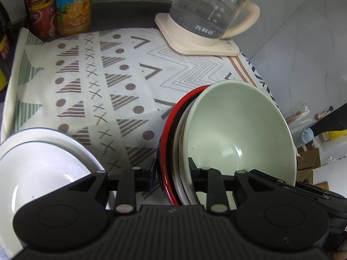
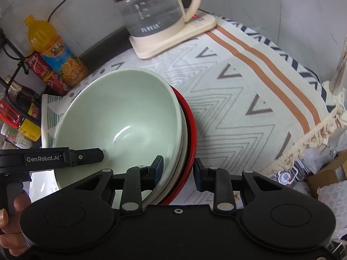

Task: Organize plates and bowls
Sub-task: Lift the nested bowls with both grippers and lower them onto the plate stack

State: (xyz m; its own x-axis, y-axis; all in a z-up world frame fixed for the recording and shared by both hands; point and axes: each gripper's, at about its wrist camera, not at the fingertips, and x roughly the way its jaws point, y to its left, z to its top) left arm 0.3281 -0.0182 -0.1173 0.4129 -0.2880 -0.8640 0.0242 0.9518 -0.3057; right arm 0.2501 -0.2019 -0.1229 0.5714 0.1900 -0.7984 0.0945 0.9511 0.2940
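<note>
A pale green bowl (image 1: 234,130) sits nested in a white bowl (image 1: 181,151) and a red-rimmed black bowl (image 1: 166,143); the stack is tilted over the patterned cloth. My left gripper (image 1: 172,171) is shut on the stack's near rim, one pad inside the green bowl and one outside the red one. From the other side, my right gripper (image 2: 177,170) is likewise shut on the rim of the green bowl (image 2: 121,117) and the red bowl (image 2: 190,130). A left-gripper finger (image 2: 89,155) shows inside the bowl. White plates (image 1: 43,162) lie stacked at lower left.
A glass kettle (image 1: 206,15) on its cream base stands at the back of the cloth (image 1: 121,69). An orange juice bottle (image 1: 73,6) and a red bottle (image 1: 40,8) stand at the back left. Right of the cloth's fringed edge (image 2: 314,134) lie boxes and clutter below.
</note>
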